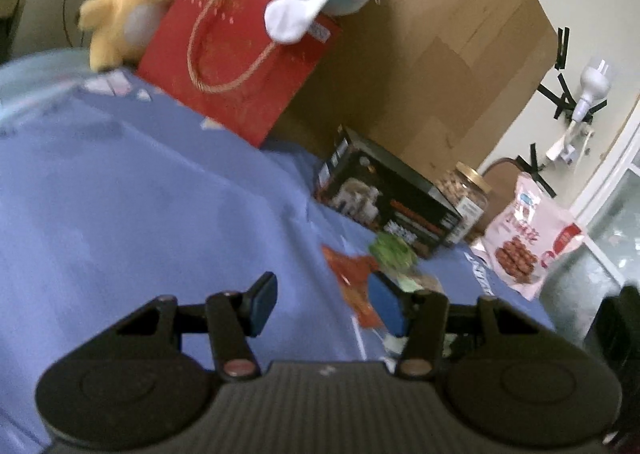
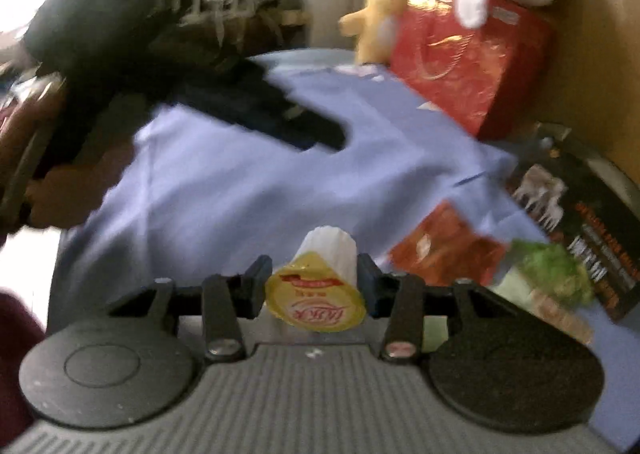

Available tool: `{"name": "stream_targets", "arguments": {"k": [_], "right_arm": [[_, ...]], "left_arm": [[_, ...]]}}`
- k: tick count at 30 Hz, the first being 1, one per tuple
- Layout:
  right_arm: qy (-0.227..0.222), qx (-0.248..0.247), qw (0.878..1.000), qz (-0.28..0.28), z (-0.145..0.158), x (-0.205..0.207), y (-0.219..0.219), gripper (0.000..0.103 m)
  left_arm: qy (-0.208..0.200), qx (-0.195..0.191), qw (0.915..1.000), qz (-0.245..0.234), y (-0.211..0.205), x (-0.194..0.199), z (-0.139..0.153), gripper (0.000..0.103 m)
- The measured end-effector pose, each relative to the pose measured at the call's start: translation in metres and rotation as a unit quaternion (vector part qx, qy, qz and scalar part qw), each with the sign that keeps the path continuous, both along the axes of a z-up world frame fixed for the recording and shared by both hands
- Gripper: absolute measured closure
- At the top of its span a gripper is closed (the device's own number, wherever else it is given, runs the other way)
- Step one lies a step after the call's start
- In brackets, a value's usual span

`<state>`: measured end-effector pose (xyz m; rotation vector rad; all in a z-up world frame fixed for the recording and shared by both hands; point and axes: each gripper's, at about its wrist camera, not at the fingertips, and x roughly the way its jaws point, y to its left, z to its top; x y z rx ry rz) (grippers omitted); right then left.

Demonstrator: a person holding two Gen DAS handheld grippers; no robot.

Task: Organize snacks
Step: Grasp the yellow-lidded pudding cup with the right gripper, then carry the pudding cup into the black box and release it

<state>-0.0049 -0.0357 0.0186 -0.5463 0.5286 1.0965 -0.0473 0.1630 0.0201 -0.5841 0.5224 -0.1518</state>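
Clamped sideways between the right fingers (image 2: 314, 284), yellow-lidded jelly cup (image 2: 320, 286), lid toward camera; left fingers (image 1: 324, 304) half-open, empty, snack packets (image 1: 352, 286) just ahead-right.

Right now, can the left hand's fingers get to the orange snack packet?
Probably yes. The left fingers are open and empty, and the orange snack packet lies just ahead on the blue cloth, with nothing between them.

A wooden headboard (image 1: 432, 46) fills the upper right of the left wrist view, beside a pale wall (image 1: 600, 34); a blue sheet (image 1: 140, 194) spreads below
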Motion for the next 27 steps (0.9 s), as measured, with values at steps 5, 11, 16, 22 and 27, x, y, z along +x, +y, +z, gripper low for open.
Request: {"name": "stream_targets", "arguments": {"k": [5,11,16,22,27], "right_arm": [[0.000,0.036,0.998,-0.046,-0.002,-0.008,-0.020,0.050],[0.016,0.060,0.994,-0.086,-0.007,-0.015,-0.040,0.045],[0.015,0.068,0.994,-0.089,-0.007,-0.015,-0.043,0.045],[0.027,0.074,0.993,-0.091,-0.010,-0.013,-0.044,0.046],[0.027,0.080,0.992,-0.089,-0.011,-0.015,-0.045,0.055]], "left_arm": [[0.018,-0.006,0.9996,-0.022,-0.013,-0.003,-0.005,0.050],[0.014,-0.010,0.9990,-0.042,-0.024,-0.013,-0.002,0.039],[0.026,-0.037,0.9962,-0.075,-0.033,-0.010,-0.002,0.039],[0.050,-0.010,0.9925,-0.112,-0.057,-0.004,-0.007,0.041],[0.055,-0.003,0.9907,-0.124,-0.072,0.001,-0.018,0.048]]}}
